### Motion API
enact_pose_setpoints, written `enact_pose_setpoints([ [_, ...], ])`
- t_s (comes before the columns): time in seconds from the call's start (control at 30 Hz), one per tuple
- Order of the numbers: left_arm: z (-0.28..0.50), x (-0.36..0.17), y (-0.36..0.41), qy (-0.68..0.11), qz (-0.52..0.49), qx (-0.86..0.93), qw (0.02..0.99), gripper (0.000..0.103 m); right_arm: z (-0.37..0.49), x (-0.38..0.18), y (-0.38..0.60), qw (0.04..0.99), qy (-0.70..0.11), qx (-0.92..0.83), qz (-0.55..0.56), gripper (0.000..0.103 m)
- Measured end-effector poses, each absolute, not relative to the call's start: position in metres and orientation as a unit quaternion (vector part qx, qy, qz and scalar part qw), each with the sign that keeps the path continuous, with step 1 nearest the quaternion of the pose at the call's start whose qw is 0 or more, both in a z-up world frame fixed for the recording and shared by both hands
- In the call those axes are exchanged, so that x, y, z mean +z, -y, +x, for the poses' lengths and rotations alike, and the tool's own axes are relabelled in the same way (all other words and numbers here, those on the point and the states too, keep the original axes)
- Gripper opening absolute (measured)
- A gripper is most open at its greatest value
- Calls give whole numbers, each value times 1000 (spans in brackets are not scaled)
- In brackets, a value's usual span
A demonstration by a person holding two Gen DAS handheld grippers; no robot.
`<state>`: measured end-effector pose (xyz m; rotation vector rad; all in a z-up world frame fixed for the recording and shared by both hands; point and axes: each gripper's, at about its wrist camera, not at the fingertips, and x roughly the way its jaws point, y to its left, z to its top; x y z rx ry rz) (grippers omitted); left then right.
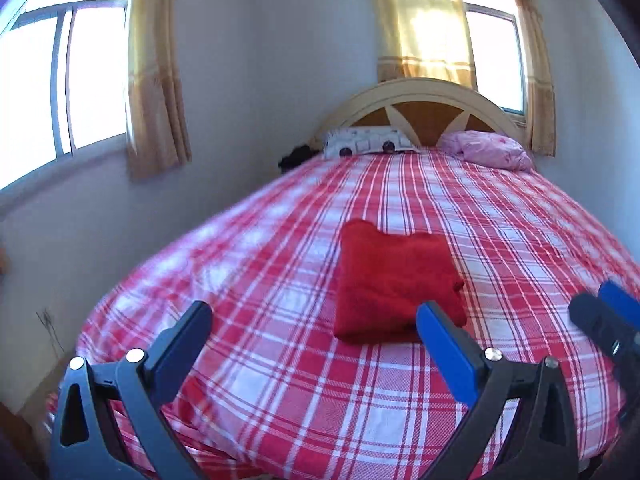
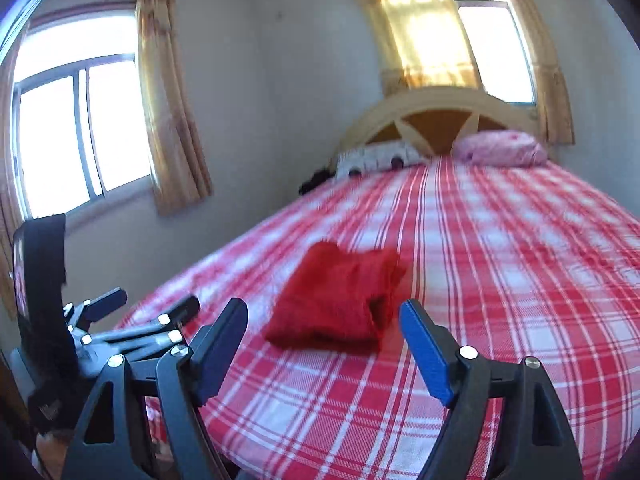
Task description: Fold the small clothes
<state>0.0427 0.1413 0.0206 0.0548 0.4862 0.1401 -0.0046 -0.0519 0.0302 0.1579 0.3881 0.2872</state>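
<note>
We see a red plaid bed (image 1: 280,380) under curtained windows (image 1: 92,80), folded red garment (image 1: 394,280) lying mid-bed, both our left gripper (image 1: 314,324) and right gripper (image 2: 324,320) released and empty, the right view alone showing the left's whole frame.

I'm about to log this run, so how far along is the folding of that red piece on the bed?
Done: the red garment lies folded into a compact bundle on the plaid bedspread. In hand: nothing. The left gripper and right gripper are both open, clear of the cloth. Left: no other clothes show on the bed, so folding looks finished.
</note>
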Motion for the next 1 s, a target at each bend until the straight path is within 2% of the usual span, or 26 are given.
enact_pose_setpoints([
  [0.23, 27, 36, -131, -220, 31, 47, 974, 103, -23, 48, 60, 979, -147, 115, 87, 84],
  [1.0, 22, 33, -127, -217, 34, 59, 974, 103, -34, 39, 72, 980, -140, 95, 107, 85],
])
